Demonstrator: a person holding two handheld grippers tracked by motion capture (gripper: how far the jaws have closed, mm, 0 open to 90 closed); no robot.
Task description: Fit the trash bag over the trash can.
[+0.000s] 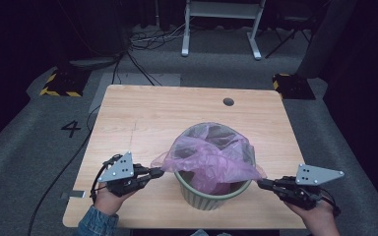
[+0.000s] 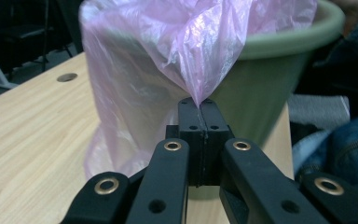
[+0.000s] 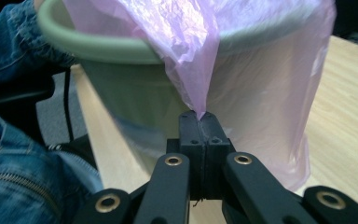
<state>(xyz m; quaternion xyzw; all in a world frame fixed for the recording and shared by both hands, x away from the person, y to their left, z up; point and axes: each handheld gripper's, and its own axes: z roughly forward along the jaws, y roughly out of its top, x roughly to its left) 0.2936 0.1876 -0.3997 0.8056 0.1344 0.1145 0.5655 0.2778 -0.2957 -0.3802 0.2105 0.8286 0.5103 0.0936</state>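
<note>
From above, both grippers flank the green bin [image 1: 211,191] — close views show each pinching the pink bag [image 2: 168,70].

A pale wooden bench [image 1: 142,118] with a light grain stands on grey carpet [image 1: 24,147], and a small round dark hole [image 1: 228,102] sits near its far right corner. On the floor to the left a black number 4 [image 1: 71,128] is marked. Two black blocks with yellow hazard stripes rest beyond the far corners, one left [image 1: 59,84], one right [image 1: 291,84]. Farther back, a white metal frame [image 1: 222,24] stands on two feet, with loose cables [image 1: 150,39] trailing to its left. The room's edges fall into darkness.
</note>
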